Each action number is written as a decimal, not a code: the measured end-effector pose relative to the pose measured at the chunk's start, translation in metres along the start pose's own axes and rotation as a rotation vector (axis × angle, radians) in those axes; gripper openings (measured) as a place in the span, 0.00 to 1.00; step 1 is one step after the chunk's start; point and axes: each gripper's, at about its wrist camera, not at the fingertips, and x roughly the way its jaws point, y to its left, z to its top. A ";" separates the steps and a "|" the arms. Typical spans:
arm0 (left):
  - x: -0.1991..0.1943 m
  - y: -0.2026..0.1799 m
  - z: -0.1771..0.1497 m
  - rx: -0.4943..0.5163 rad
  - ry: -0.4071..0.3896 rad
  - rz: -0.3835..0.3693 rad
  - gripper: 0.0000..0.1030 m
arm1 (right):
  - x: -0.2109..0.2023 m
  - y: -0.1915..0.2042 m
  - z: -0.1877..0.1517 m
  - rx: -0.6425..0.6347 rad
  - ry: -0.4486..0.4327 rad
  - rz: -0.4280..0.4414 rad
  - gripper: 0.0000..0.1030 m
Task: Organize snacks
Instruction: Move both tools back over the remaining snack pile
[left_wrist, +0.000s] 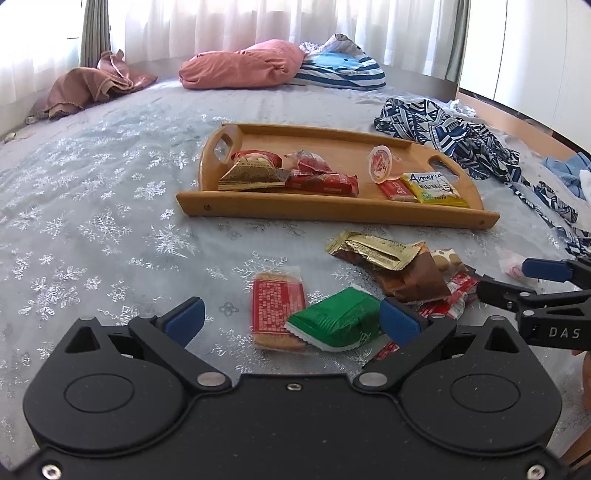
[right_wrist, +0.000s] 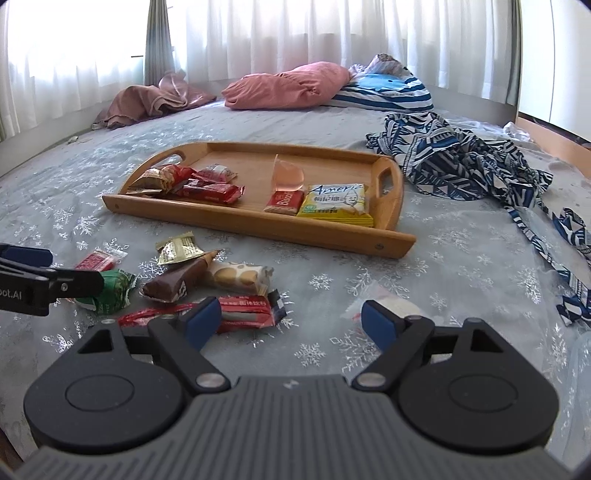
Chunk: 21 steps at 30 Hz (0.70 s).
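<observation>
Both grippers hang spread and empty over loose snacks. Between the left gripper's (left_wrist: 291, 321) jaws lies the green packet (left_wrist: 334, 319); closing on it, then carrying ahead to the wooden tray (left_wrist: 325, 212), seems next. The right gripper (right_wrist: 291, 323) waits just behind a red sachet (right_wrist: 245, 308).

A home bedroom is indicated by a bed (left_wrist: 110, 206), pillows (left_wrist: 240, 64), strewn clothing (right_wrist: 461, 162) and curtained windows (right_wrist: 277, 33).

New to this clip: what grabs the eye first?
A wooden tray sits mid-bed, already holding several snack packets. In front of it, loose snacks lie scattered on the snowflake bedspread, a green packet nearest. Both tools, left tool and right tool, hover open over them.
</observation>
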 end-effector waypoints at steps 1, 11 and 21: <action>0.000 0.001 -0.001 -0.001 -0.001 0.003 0.98 | -0.001 0.000 -0.001 -0.001 -0.003 -0.005 0.89; -0.003 0.010 -0.005 -0.006 -0.018 0.024 0.97 | -0.008 -0.014 -0.005 -0.004 -0.052 -0.121 0.89; -0.009 0.018 -0.005 -0.008 -0.019 0.016 0.61 | 0.002 -0.031 -0.006 0.040 -0.041 -0.205 0.92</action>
